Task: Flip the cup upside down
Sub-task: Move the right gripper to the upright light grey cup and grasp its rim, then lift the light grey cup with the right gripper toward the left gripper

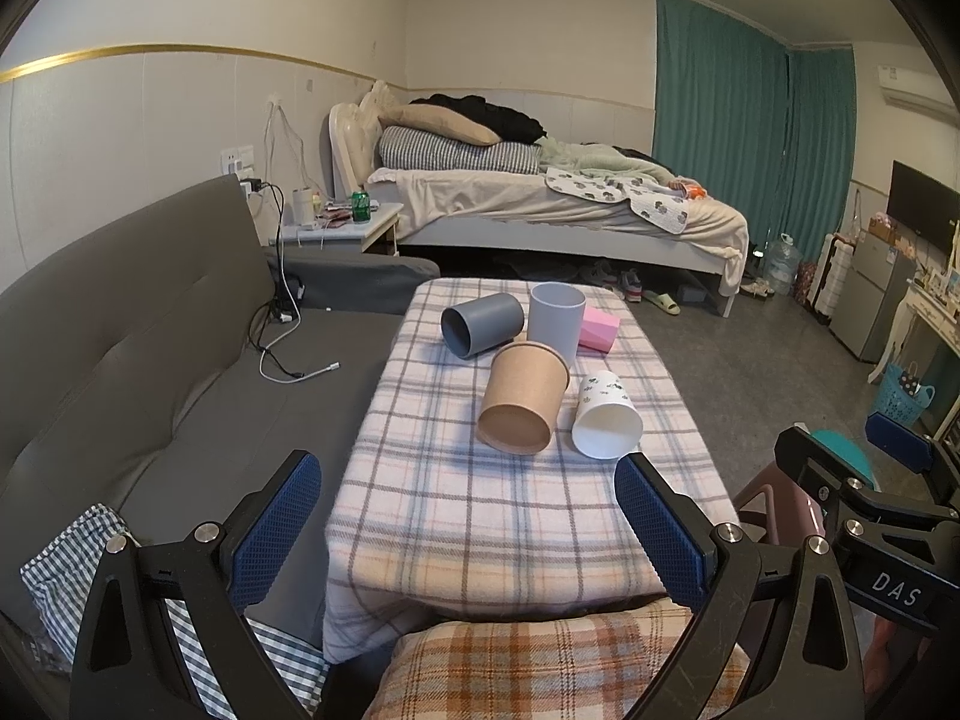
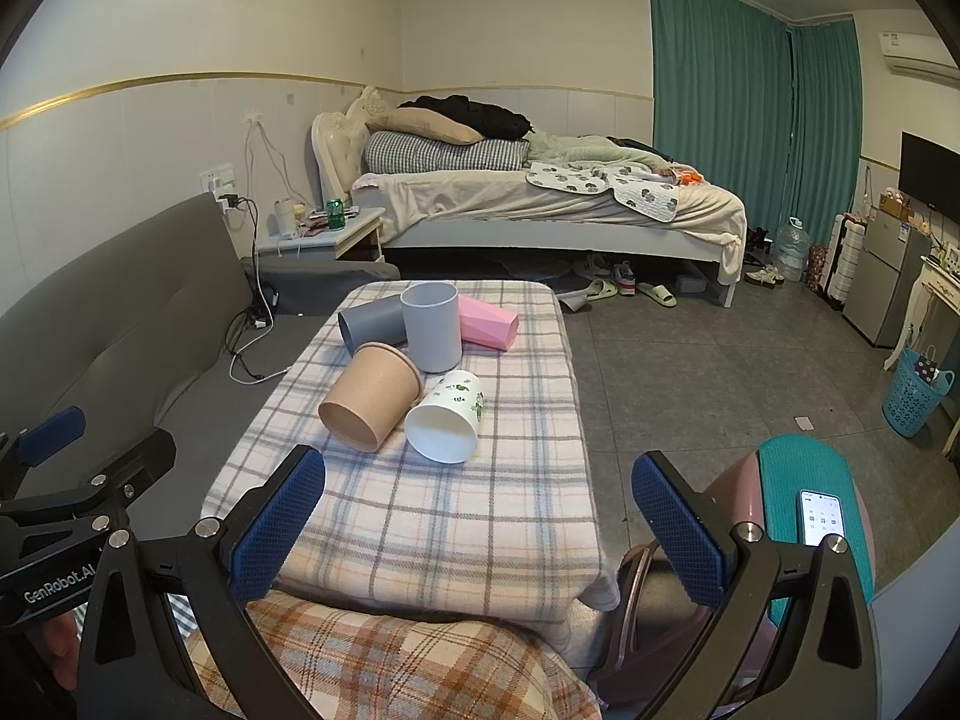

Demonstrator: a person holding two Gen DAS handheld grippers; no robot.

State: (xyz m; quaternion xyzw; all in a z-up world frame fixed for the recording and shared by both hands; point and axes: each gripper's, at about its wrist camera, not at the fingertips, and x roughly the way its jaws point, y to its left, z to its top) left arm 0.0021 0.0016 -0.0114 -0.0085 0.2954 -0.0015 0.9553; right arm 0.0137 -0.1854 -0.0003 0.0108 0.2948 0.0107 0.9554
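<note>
Several cups lie on a plaid-covered table [image 1: 480,516] [image 2: 480,510]. A brown paper cup [image 1: 523,397] [image 2: 372,395] lies on its side, mouth toward me. A white printed cup [image 1: 605,417] [image 2: 447,417] lies on its side next to it. A dark grey cup [image 1: 480,324] [image 2: 372,321] and a pink cup [image 1: 599,329] [image 2: 487,321] lie on their sides farther back. A light grey cup [image 1: 555,318] [image 2: 430,327] stands upright. My left gripper [image 1: 468,528] and right gripper [image 2: 480,531] are open and empty, held short of the cups.
A grey sofa [image 1: 150,348] runs along the left of the table. A pink stool with a teal cushion [image 2: 804,480] and a phone [image 2: 821,517] stands at the right. A bed [image 1: 540,198] is behind. A blue basket [image 2: 915,396] is far right.
</note>
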